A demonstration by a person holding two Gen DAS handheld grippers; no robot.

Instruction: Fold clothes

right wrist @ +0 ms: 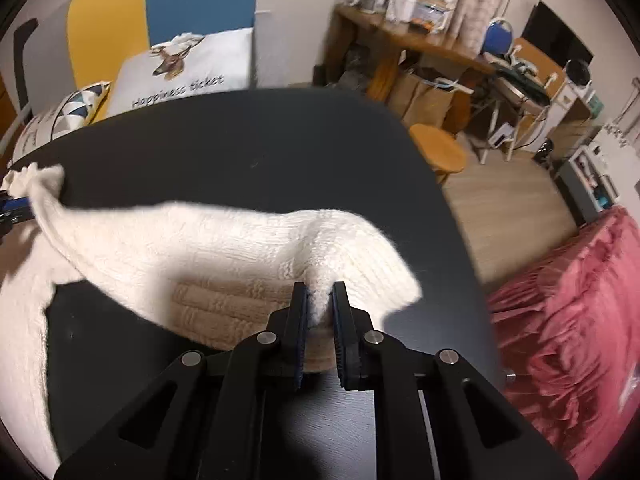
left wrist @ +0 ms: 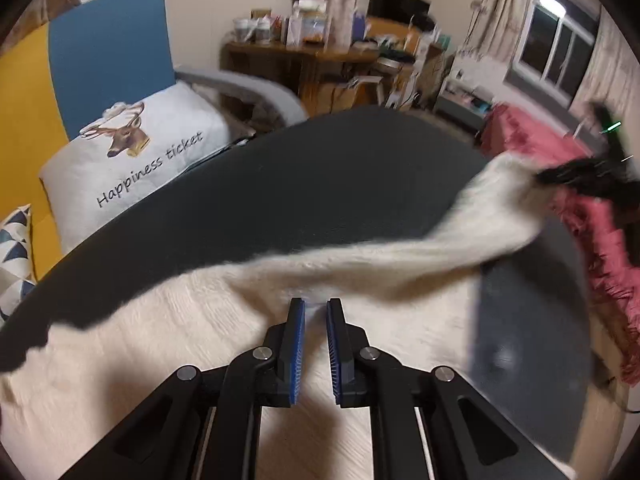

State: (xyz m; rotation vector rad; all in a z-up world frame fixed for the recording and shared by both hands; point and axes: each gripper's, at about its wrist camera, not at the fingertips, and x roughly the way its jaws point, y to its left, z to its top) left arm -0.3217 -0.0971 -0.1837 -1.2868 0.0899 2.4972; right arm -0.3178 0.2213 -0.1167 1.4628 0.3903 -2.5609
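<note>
L claw (left wrist: pixel 316 306) & R claw (right wrist: pixel 320 290) both angled down, jaws pinched on white knit.

Cream sweater (right wrist: pixel 224 240) on a black bench (right wrist: pixel 248 140)

Black fingers (right wrist: pixel 299 312) carry blue pads; a white pillow (left wrist: pixel 132 160) shows a brown deer print and dark lettering, against blue and yellow cushions, beside a pink ruffled cover (right wrist: pixel 568 340).

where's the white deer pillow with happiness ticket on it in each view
Left wrist view: the white rectangular fabric deer pillow sits at left, above the black table's far edge, against the blue backrest panel.
Right wrist view: the same pillow is at upper left, beyond the table.
Shared landmark: the cluttered wooden desk right of the pillow.
</note>
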